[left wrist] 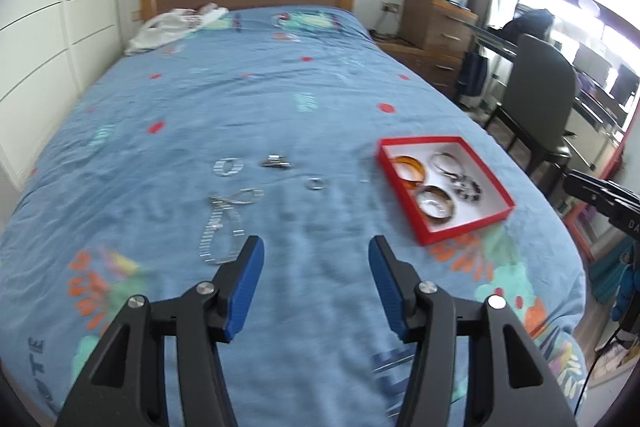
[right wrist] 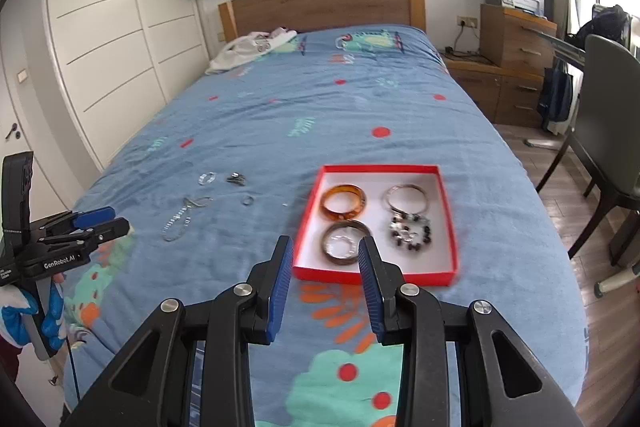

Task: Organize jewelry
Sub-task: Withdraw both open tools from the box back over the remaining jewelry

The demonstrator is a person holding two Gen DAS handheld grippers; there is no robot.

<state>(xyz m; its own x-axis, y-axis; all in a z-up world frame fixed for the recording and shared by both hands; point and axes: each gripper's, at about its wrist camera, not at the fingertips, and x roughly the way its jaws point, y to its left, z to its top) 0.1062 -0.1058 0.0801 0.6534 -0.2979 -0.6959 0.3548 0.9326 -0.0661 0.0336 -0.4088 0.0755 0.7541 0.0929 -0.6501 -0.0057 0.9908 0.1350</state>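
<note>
A red box lies on the blue bedspread and holds an orange bangle, silver bangles, a metallic bangle and a beaded bracelet. My right gripper hovers open before the box's near edge, with nothing between its pads. Left of the box lie a silver chain, a silver band, a dark clip and a small ring. My left gripper stands open and empty above the bedspread, just right of the chain's near end.
A white cloth lies by the wooden headboard. White wardrobe doors run along the bed's left side. A chair and wooden drawers stand to the right. A gloved hand holds the left gripper.
</note>
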